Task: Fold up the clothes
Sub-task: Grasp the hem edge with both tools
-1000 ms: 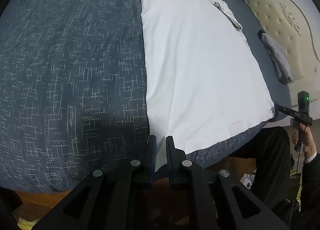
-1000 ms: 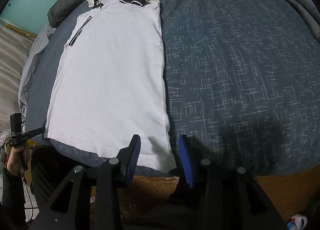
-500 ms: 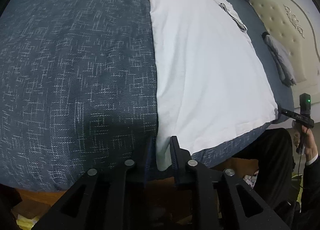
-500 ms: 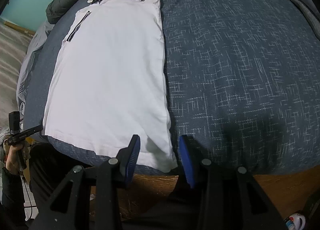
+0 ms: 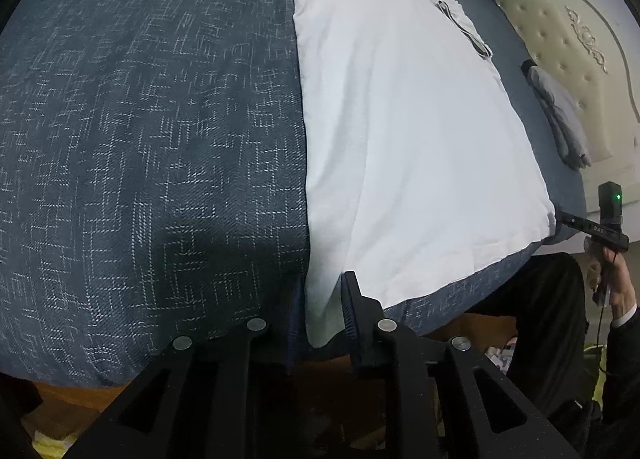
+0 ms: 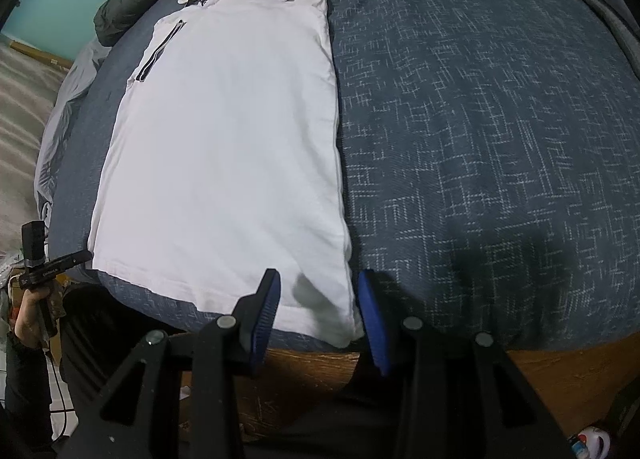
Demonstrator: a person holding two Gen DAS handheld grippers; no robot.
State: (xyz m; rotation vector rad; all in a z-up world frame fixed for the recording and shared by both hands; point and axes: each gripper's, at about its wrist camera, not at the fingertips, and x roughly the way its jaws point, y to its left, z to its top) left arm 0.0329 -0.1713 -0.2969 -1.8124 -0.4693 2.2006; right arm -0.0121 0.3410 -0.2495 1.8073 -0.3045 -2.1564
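A white polo shirt (image 5: pixel 400 131) (image 6: pixel 224 147) with dark trim lies lengthwise on the blue patterned bed cover (image 5: pixel 140 139) (image 6: pixel 480 119), collar far, hem near. One hem corner hangs over the bed's near edge between the fingers of my left gripper (image 5: pixel 323 279). Its jaws stand narrowly apart around the flat cloth. My right gripper (image 6: pixel 319 279) is open wider, with blue pads on either side of the other hem corner, which lies flat and unpinched.
A folded grey garment (image 5: pixel 560 119) lies by the cream tufted headboard (image 5: pixel 580 39). Dark clothing (image 6: pixel 132 7) is heaped beyond the collar. A hand holds a black device (image 5: pixel 600 227) (image 6: pixel 48 263) at the far hem corner in each view. A wooden bed frame (image 6: pixel 560 363) runs below the cover.
The left gripper's jaws have widened from nearly shut, and more of the hem corner now shows between them. The right gripper and the shirt's lie look the same.
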